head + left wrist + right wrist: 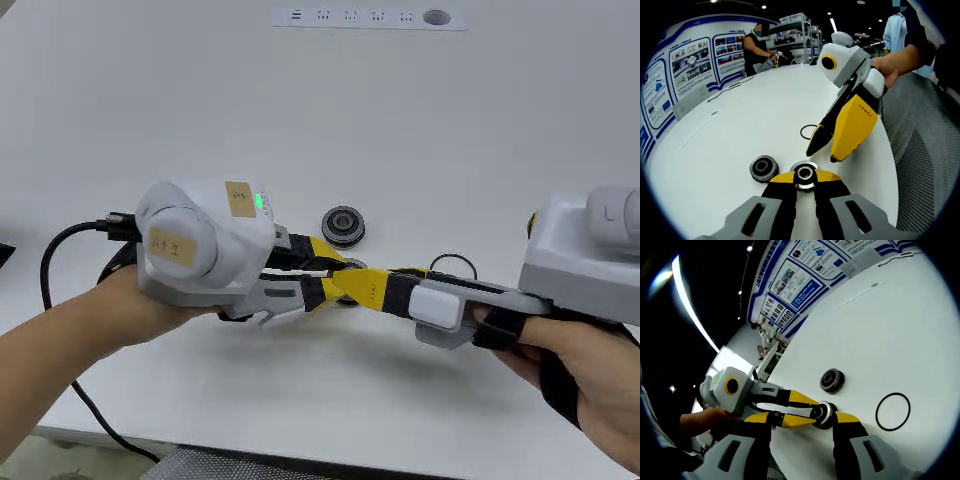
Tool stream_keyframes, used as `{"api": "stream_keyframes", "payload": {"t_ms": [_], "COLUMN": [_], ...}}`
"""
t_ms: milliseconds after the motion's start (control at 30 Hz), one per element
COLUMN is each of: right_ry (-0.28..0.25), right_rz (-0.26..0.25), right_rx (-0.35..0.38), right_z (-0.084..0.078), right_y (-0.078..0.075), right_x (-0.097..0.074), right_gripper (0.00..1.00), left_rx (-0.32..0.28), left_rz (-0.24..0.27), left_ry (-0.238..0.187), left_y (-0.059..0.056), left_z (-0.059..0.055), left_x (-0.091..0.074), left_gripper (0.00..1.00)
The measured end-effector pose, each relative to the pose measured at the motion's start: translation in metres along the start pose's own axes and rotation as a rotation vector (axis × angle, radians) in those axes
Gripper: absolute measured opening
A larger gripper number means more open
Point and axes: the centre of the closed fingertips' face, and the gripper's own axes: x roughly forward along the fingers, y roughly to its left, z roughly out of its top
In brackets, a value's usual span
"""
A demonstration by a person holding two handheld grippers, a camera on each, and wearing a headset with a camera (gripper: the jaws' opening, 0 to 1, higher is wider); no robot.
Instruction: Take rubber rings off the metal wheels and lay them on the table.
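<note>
My left gripper is shut on a small metal wheel with a bare silvery rim, held between its yellow fingertips. My right gripper comes in from the right, jaws a little apart, tips just above that wheel. In the right gripper view my right gripper stands open with the held wheel between its tips. A second wheel with a black rubber ring on it lies on the table just beyond. A loose black rubber ring lies flat on the table to the right. Both grippers meet at mid-table.
A white socket strip is set into the table's far edge. A black cable trails from the left gripper over the near edge. People stand at benches in the background. Wall posters hang beyond the table.
</note>
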Motion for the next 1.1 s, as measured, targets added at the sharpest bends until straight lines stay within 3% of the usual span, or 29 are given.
{"api": "stream_keyframes", "payload": {"t_ms": [267, 700, 1033, 1100], "right_ry": [0.02, 0.036, 0.04, 0.037], "right_rz": [-0.02, -0.035, -0.002, -0.006], "right_rx": [0.055, 0.078, 0.124, 0.103], "right_z": [-0.004, -0.005, -0.007, -0.006], "right_y": [-0.006, -0.009, -0.005, -0.005], "right_x": [0.006, 0.011, 0.007, 0.007], "right_gripper": [0.56, 0.56, 0.52, 0.52], "left_rx": [0.001, 0.007, 0.005, 0.005], "left_rz": [-0.004, -0.011, -0.01, -0.008], "left_ry": [-0.005, -0.004, -0.004, -0.004], "left_y": [0.0, 0.0, 0.003, 0.003], "left_z": [0.0, 0.0, -0.003, -0.004], "left_x": [0.0, 0.0, 0.001, 0.002], "left_gripper": [0.12, 0.12, 0.12, 0.12]}}
